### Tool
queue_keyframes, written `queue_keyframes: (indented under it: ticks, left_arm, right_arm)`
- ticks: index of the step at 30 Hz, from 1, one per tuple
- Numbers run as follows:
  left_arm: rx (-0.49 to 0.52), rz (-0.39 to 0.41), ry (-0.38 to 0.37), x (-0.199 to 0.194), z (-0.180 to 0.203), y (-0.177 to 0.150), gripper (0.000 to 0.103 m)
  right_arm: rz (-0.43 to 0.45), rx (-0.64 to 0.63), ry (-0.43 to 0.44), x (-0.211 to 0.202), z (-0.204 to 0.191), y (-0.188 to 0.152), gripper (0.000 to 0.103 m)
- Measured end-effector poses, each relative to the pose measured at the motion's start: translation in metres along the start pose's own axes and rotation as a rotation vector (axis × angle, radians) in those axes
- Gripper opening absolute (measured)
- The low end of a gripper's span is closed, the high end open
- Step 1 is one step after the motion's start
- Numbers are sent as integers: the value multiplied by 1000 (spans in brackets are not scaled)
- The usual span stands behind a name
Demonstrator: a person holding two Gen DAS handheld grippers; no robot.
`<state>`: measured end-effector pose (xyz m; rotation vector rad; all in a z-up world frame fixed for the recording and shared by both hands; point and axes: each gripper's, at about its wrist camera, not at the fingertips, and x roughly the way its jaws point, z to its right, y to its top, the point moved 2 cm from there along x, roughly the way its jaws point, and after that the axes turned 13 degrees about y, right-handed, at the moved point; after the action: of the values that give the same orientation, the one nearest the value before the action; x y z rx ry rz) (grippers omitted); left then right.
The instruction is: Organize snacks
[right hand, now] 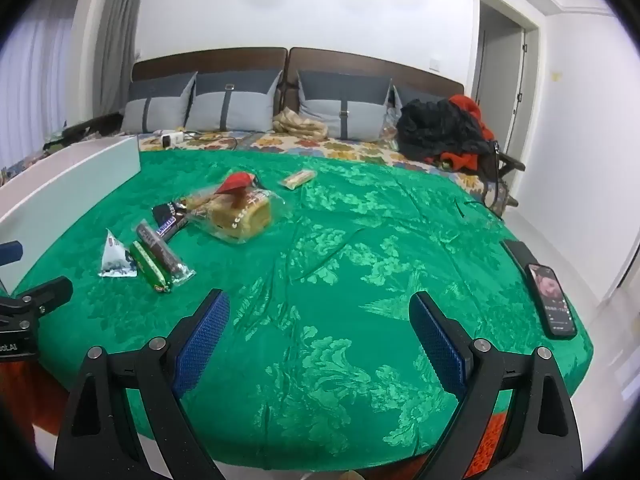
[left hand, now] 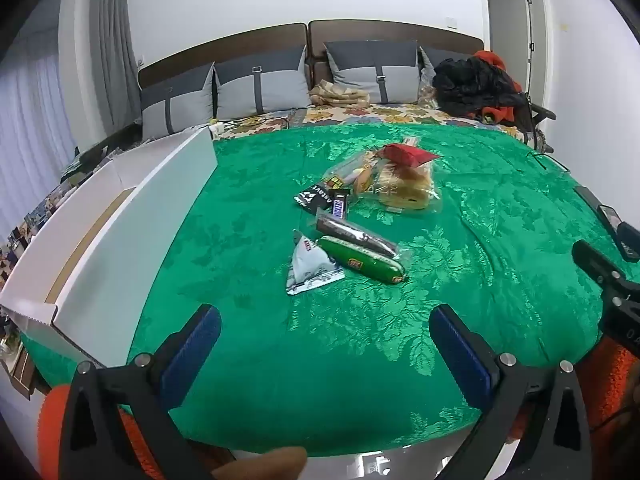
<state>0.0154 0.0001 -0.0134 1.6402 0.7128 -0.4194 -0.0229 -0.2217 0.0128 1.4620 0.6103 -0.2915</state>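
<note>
Snacks lie in a loose group on the green cloth (left hand: 460, 320): a silver triangular pouch (left hand: 308, 270), a green sausage pack (left hand: 362, 260), a clear-wrapped brown bar (left hand: 354, 234), a Snickers bar (left hand: 340, 206), a black packet (left hand: 314, 198), a bag of cake slices (left hand: 404, 188) and a red packet (left hand: 408, 154). My left gripper (left hand: 324, 326) is open and empty, just short of the pouch. My right gripper (right hand: 320, 314) is open and empty over bare cloth, right of the snacks (right hand: 160, 258). A small wrapped biscuit (right hand: 298, 178) lies apart, further back.
An open white cardboard box (left hand: 132, 232) stands along the left edge of the cloth. A phone (right hand: 552, 300) lies at the right edge. Pillows, a pile of black and red clothes (right hand: 444, 128) and cables are at the back.
</note>
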Motion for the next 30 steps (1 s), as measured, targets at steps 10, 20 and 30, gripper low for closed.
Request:
queue_keyframes:
  ticks: [10, 20, 30]
  left_arm:
    - [4, 11, 27, 9, -11, -7, 103]
    - [16, -1, 51, 9, -7, -10, 103]
    - [17, -14, 52, 12, -8, -10, 103]
  right_arm:
    - [4, -46, -6, -2, -8, 3, 93]
    - [2, -45, 7, 1, -7, 0, 93]
    - [-8, -45, 14, 7, -8, -3, 93]
